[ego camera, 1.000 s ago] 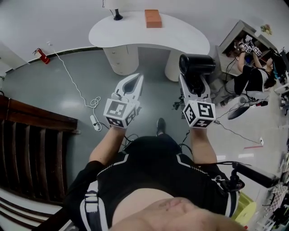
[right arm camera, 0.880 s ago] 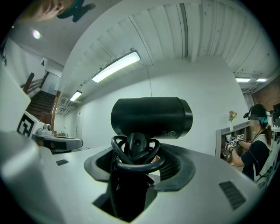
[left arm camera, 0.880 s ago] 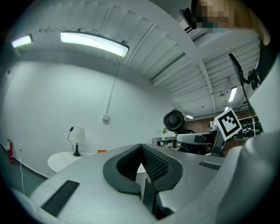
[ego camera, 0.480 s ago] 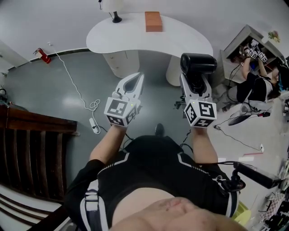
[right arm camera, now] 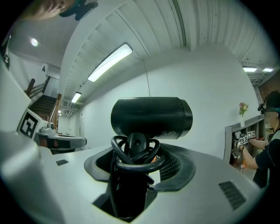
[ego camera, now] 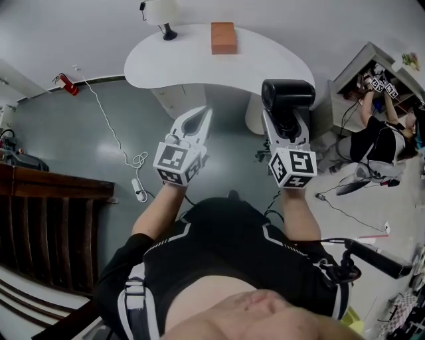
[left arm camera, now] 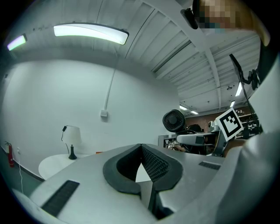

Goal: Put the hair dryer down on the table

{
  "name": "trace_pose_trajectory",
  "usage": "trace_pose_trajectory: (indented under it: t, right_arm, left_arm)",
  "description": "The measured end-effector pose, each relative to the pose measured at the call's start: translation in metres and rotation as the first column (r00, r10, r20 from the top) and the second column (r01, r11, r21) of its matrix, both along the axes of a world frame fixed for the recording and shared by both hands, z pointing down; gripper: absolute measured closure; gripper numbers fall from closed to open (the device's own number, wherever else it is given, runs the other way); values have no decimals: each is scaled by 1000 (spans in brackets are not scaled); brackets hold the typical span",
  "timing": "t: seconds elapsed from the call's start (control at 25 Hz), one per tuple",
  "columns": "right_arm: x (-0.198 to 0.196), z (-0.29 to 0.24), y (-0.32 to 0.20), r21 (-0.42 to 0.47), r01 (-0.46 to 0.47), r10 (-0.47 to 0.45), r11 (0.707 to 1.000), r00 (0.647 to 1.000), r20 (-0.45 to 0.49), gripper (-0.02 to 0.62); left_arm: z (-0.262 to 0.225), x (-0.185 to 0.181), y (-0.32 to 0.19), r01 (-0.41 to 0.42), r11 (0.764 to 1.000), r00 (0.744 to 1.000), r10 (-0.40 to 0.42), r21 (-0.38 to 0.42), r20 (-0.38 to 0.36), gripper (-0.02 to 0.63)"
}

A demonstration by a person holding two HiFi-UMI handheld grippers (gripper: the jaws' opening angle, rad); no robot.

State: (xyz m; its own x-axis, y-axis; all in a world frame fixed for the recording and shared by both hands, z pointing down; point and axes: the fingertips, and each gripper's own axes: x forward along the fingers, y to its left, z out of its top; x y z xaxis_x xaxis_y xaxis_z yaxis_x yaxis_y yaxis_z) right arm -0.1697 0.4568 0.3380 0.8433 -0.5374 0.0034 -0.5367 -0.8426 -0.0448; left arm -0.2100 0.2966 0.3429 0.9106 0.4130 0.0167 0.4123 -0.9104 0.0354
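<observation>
**A:** Where's the hair dryer [ego camera: 289, 95]?

**B:** In the right gripper [ego camera: 286, 126]. Its jaws are clamped on the cord-wrapped handle, with the barrel crosswise above them. The left gripper [ego camera: 204, 113] is closed on nothing.

**A:** And the table [ego camera: 265, 63]?

**B:** Straight ahead of both grippers, well apart from them. Its bare right end lies nearest the right gripper. The lamp [ego camera: 163, 14] and orange box [ego camera: 224, 38] sit along the far edge.

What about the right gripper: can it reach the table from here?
Probably not yet. The right gripper, shut on the dryer, looks short of the table. Nothing blocks the way, and the table's right end is bare; the box sits farther left.
</observation>
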Motion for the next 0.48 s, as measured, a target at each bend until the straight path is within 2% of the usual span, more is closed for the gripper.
trace_pose_trajectory:
  t: [0.48]
  right_arm:
    - [65,1,16,15,65,-65,998,998,-7,331]
  left_arm:
    - [6,51,16,46,999,999,-46,4,12,575]
